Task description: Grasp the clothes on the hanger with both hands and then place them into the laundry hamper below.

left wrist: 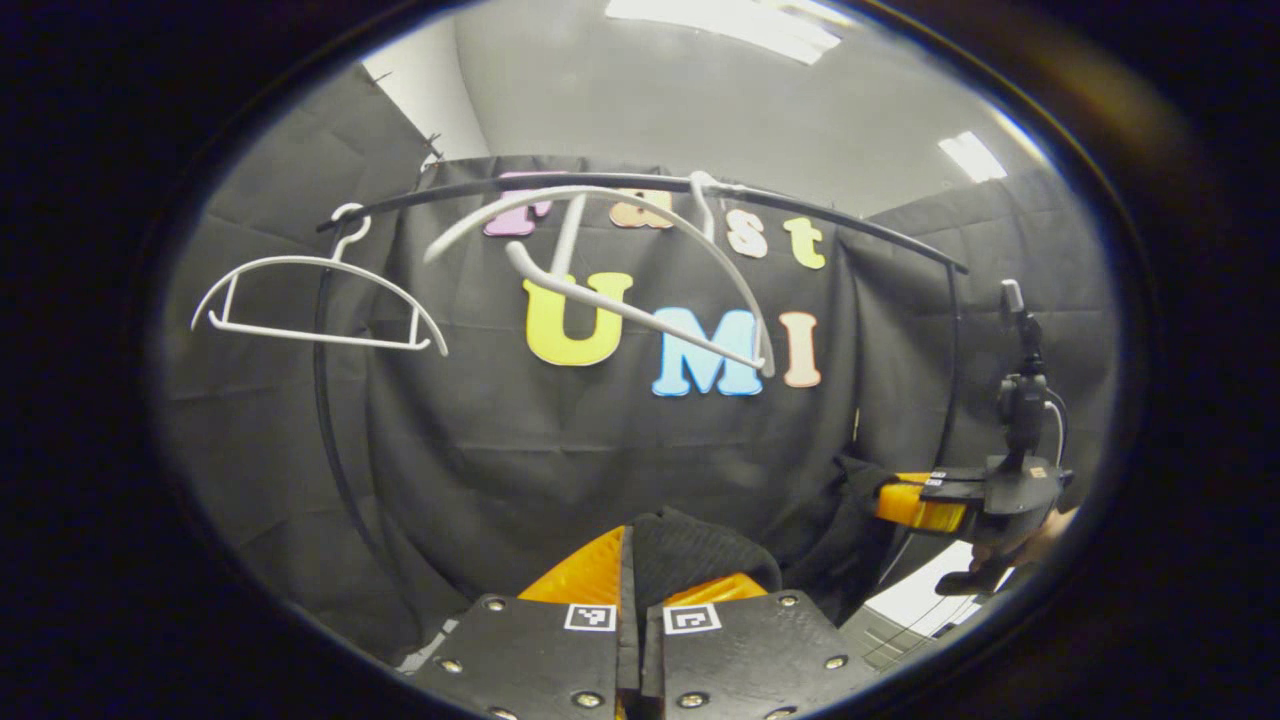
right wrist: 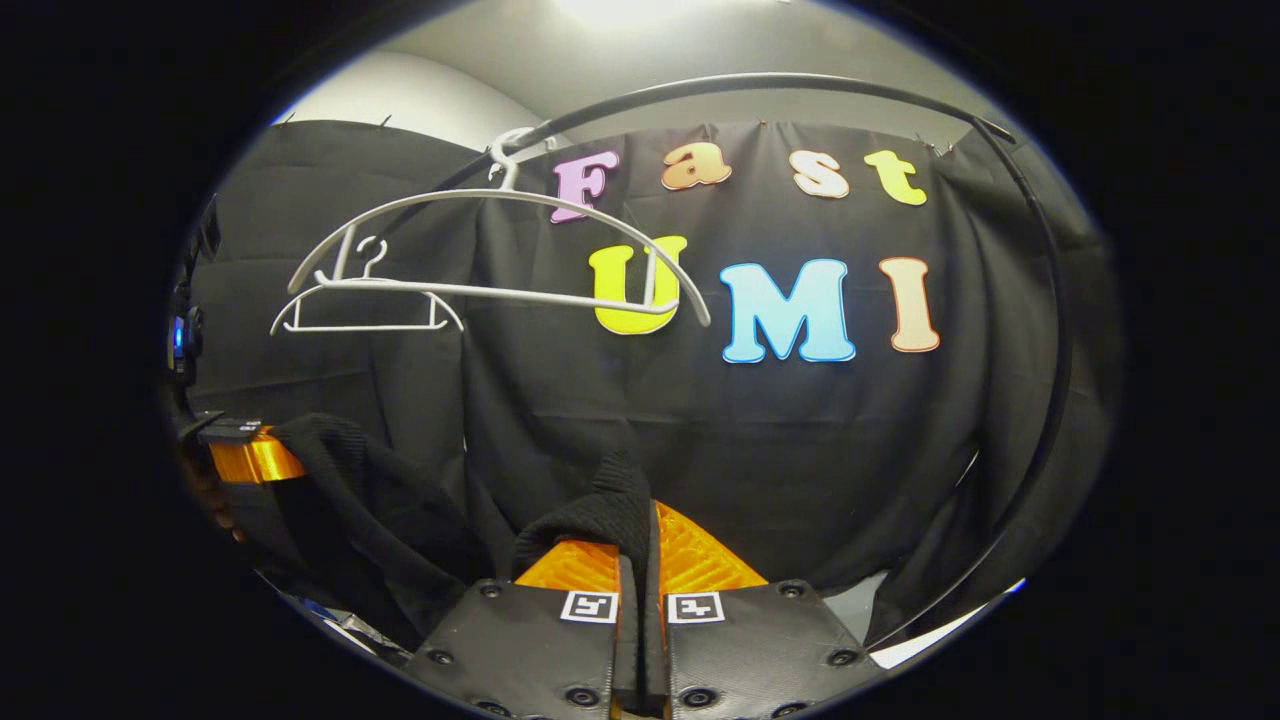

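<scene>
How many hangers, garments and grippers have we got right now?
White hangers: 2, one near, one farther along the black rail.
Black garments: 1, off the hangers.
Grippers: 2, left gripper and right gripper, each clamped on it.
Total: 5.

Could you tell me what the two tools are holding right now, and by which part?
Both tools, left and right, pinch one black knit garment, each on a fold of its edge, one at each end.
</scene>
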`<state>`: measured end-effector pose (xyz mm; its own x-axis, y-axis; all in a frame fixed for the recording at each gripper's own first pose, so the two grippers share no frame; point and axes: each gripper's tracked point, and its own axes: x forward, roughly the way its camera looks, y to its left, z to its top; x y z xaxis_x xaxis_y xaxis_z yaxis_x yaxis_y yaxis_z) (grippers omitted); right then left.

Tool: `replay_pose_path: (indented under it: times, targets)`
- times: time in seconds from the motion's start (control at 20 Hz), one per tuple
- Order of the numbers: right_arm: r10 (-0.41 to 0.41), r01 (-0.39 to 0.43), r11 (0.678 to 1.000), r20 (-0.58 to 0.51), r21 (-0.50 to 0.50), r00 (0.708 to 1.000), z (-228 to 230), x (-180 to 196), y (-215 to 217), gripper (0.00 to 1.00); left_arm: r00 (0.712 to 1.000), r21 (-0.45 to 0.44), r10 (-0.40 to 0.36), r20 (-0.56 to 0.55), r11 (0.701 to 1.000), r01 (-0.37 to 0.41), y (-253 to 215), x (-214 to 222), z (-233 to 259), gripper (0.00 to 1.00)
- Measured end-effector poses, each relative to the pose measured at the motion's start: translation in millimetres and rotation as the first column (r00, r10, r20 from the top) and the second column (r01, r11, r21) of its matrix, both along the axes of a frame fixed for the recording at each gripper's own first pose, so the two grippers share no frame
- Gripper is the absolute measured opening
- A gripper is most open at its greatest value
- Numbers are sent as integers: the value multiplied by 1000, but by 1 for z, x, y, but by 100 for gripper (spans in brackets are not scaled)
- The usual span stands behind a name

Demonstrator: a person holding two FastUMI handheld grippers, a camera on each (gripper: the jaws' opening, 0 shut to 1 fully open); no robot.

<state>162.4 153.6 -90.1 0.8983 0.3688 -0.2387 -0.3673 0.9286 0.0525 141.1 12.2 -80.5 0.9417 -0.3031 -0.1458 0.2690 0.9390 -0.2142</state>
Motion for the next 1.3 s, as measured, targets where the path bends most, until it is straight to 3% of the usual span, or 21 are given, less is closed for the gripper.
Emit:
replay_pose_path:
  times: [0.4,0.7,0.95,1.3]
  targets:
    - [35,-36,999,-94,-8,995,-46,-40,25,2,997,-22,-51,-51,999,50,-43,-8,-38,2]
    - [26,-38,998,-211,-51,977,-107,-65,27,4,987,-21,-60,-146,998,57,-64,-28,-104,3]
    - [6,-39,994,-309,-101,951,-160,-82,24,5,965,8,-58,-255,998,62,-59,-50,-172,3]
    - [-20,-55,984,-412,-169,911,-216,-103,19,4,909,76,-29,-415,995,66,-58,-54,-248,3]
